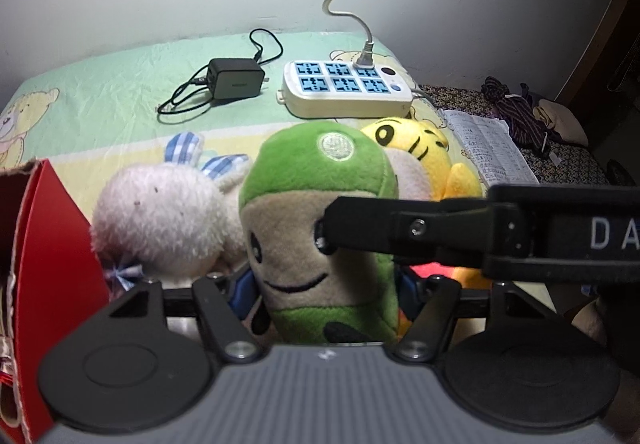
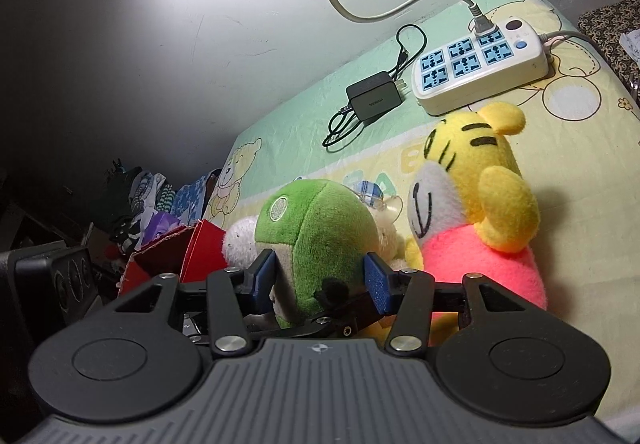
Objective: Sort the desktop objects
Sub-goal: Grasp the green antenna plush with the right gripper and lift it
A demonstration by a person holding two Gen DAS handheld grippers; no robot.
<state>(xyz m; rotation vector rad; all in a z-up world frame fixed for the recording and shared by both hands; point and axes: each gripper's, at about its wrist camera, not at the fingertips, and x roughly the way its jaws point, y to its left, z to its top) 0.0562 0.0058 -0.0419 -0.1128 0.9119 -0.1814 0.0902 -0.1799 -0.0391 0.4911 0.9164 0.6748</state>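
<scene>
Both your grippers, left (image 1: 322,284) and right (image 2: 320,278), clamp the green-and-beige smiling plush toy (image 1: 320,212) upright near the bed's front edge, beside the red cardboard box (image 1: 48,264), probably its destination.

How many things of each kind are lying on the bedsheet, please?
Plush toys: 3, namely green plush, white plush, yellow tiger plush
Power strips: 1
Black chargers: 1
Red boxes: 1
Total: 6
</scene>
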